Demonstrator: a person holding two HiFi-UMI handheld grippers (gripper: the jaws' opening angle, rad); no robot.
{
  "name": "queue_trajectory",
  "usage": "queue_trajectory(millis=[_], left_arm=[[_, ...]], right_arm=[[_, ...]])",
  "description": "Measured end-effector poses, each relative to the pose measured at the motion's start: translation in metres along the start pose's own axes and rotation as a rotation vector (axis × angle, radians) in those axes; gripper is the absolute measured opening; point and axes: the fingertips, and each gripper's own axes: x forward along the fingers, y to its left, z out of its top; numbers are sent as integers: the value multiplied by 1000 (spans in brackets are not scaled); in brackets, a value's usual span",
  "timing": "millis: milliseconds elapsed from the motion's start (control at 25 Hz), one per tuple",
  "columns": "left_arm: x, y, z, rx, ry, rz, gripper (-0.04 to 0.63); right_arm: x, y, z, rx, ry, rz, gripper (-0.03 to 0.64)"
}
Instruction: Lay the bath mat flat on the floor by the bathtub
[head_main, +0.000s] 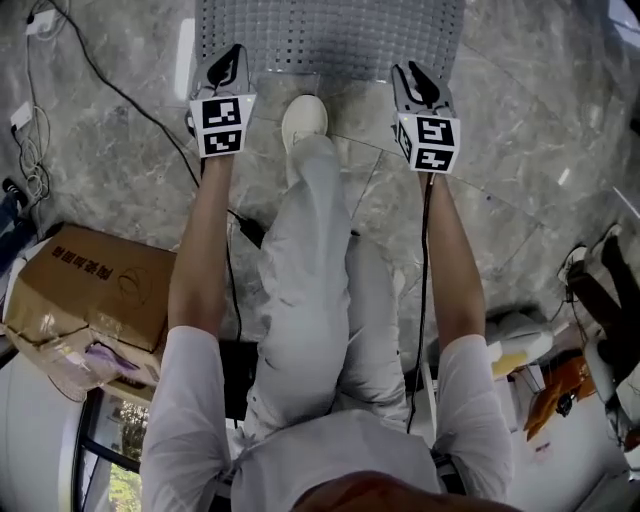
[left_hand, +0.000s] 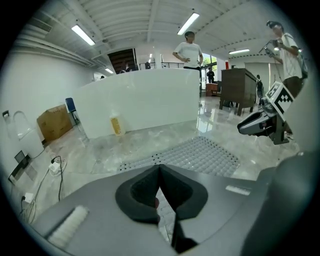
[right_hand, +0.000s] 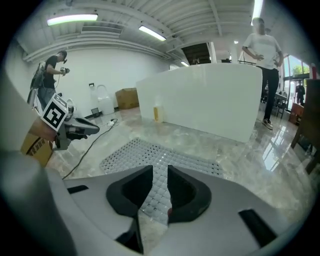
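Note:
The grey dotted bath mat (head_main: 330, 35) lies flat on the marble floor, in front of the white bathtub (left_hand: 145, 100). My left gripper (head_main: 228, 60) hovers at the mat's near left corner. Its jaws (left_hand: 160, 167) are shut tip to tip, and I see nothing pinched between them. At the mat's near right corner is my right gripper (head_main: 415, 78). Its jaws (right_hand: 160, 172) stand apart with a narrow gap, through which the mat (right_hand: 150, 155) shows on the floor below. The pads do not press on it. Each gripper also appears in the other's view, the right gripper (left_hand: 260, 122) and the left gripper (right_hand: 75, 127).
My white shoe (head_main: 303, 118) stands on the floor just short of the mat. A cardboard box (head_main: 90, 285) sits at my left, with cables (head_main: 110, 80) running across the floor. A yellow bottle (left_hand: 116, 124) stands against the tub. People stand behind the tub (left_hand: 188, 50).

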Motion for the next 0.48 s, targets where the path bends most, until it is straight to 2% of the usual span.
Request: queue_trajectory(millis=[280,480], left_arm=[[-130,4,116,-38,-83,-12,0],[-216,0,202,-54,-137,-21,0]], right_arm=[[-121,14,124,-18,-50,13,16],[-208,25,213,-10,-100,24,3]])
